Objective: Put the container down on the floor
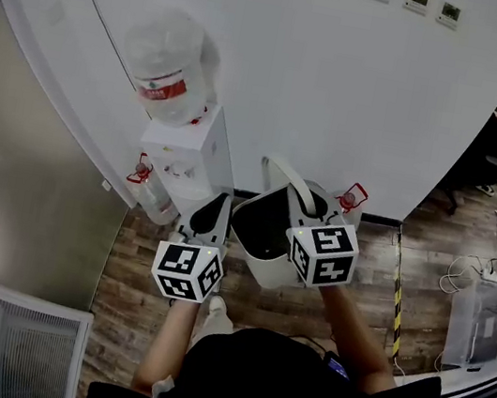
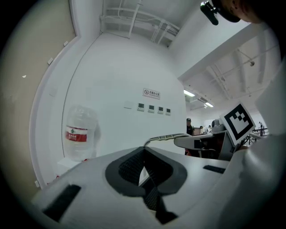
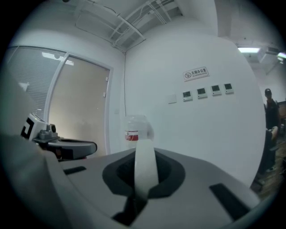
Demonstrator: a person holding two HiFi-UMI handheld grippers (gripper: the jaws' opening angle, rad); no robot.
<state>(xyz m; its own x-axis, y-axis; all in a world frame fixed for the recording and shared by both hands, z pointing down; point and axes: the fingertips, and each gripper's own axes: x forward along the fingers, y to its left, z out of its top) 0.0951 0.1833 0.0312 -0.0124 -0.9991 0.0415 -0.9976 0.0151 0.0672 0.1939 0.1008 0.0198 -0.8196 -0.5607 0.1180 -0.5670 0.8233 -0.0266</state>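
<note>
in the head view the right gripper (image 1: 308, 201) holds the white container (image 1: 267, 265) by its handle (image 1: 288, 178) over the wooden floor (image 1: 305, 308), just beside the water dispenser (image 1: 190, 150), and i cannot tell whether its base touches the boards; the left gripper (image 1: 219, 205) sits close by its left side. in the left gripper view the jaws are pressed together with nothing between them, the handle (image 2: 163, 137) arching beyond their tips. in the right gripper view the jaws are clamped on the pale handle (image 3: 145, 172), the water bottle (image 3: 136, 129) standing behind.
</note>
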